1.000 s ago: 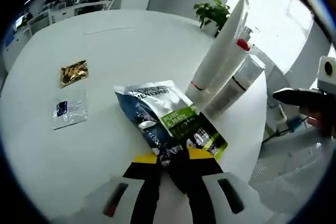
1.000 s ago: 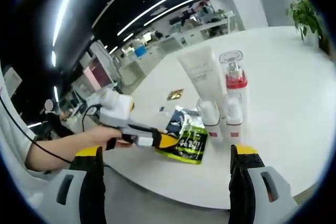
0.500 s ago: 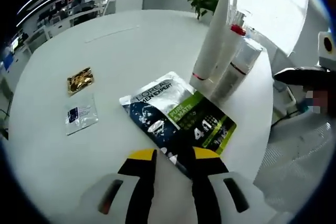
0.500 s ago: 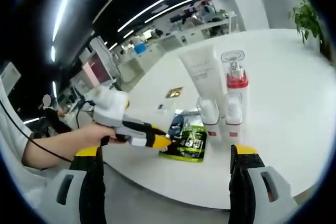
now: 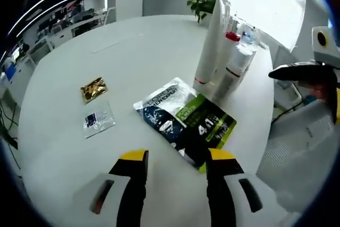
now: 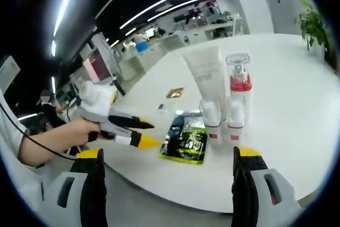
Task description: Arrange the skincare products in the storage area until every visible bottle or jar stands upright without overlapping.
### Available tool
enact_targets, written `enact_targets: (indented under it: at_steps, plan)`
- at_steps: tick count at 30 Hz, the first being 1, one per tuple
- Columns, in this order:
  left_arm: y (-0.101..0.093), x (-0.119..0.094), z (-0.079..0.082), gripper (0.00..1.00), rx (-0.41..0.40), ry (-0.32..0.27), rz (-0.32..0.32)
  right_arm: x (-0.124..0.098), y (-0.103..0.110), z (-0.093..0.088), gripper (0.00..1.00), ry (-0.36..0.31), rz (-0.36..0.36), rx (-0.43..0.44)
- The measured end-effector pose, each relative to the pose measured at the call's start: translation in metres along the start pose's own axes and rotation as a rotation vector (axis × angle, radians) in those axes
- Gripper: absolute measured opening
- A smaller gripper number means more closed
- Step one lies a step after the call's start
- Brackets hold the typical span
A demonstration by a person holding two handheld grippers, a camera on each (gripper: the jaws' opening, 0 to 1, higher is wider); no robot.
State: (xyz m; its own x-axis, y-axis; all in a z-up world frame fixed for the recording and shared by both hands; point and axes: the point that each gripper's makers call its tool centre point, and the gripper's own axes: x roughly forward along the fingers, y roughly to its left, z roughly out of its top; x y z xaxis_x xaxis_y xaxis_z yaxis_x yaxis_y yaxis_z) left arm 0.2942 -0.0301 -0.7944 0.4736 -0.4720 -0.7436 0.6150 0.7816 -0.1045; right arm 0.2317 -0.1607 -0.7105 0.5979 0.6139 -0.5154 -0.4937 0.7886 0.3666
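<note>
Both tongs (image 5: pixel 176 159) (image 6: pixel 166 155) open, empty; round white table (image 5: pixel 133 46); office desks behind.

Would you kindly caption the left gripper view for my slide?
Open left hand-held gripper over a flat sachet on the white table, beside upright bottles.

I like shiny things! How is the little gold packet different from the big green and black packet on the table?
The gold packet is much smaller than the green and black packet. The gold packet is plain shiny gold, while the green and black packet has big printed letters and a silver top. The gold packet lies farther from the standing bottles; the green and black packet lies right next to them. Both lie flat on the white table.
</note>
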Motion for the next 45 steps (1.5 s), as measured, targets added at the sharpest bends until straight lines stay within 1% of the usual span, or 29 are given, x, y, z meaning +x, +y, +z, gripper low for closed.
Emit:
enact_targets:
  at_steps: [3,7,12,20,22,27,29,30,32,34,36,39,42,45]
  plan:
    - [-0.003,-0.012,-0.001,0.53,0.003,-0.003,0.007,0.0,0.002,-0.001,0.99,0.003,0.005,-0.012]
    - [0.002,-0.025,-0.007,0.61,-0.004,-0.006,0.019,-0.001,0.002,-0.001,0.99,0.005,0.008,-0.021]
    - [0.005,-0.039,-0.015,0.67,-0.016,-0.006,0.028,0.0,0.003,0.001,0.99,-0.006,0.01,-0.019]
    - [0.016,-0.062,-0.036,0.76,-0.047,0.017,0.054,0.0,0.003,0.002,0.99,-0.01,0.01,-0.022]
    - [0.013,-0.067,-0.038,0.77,-0.055,0.014,0.055,0.001,0.003,0.002,0.99,-0.009,0.01,-0.025]
    - [0.015,-0.083,-0.042,0.81,-0.09,-0.011,0.057,0.0,0.002,0.003,0.99,-0.008,0.007,-0.034]
    - [0.009,-0.091,-0.033,0.82,-0.107,-0.071,0.046,0.0,0.003,0.003,0.99,-0.007,0.006,-0.038]
    - [0.006,-0.095,-0.03,0.83,-0.113,-0.089,0.045,0.0,0.003,0.003,0.99,-0.006,0.006,-0.041]
    - [0.003,-0.103,-0.028,0.87,-0.12,-0.108,0.039,0.0,0.003,0.003,0.99,-0.006,0.005,-0.044]
    - [0.006,-0.107,-0.029,0.89,-0.123,-0.126,0.044,0.0,0.003,0.003,0.99,-0.006,0.002,-0.047]
    - [0.004,-0.113,-0.029,0.9,-0.125,-0.128,0.049,0.0,0.002,0.003,0.99,-0.008,-0.002,-0.05]
    - [0.009,-0.117,-0.035,0.93,-0.138,-0.121,0.063,0.0,0.001,0.004,0.99,-0.012,-0.006,-0.051]
    - [0.009,-0.126,-0.039,0.95,-0.152,-0.124,0.091,-0.001,0.001,0.005,0.99,-0.018,-0.009,-0.052]
    - [0.016,-0.133,-0.045,0.99,-0.164,-0.125,0.109,-0.001,0.001,0.007,0.99,-0.026,-0.011,-0.054]
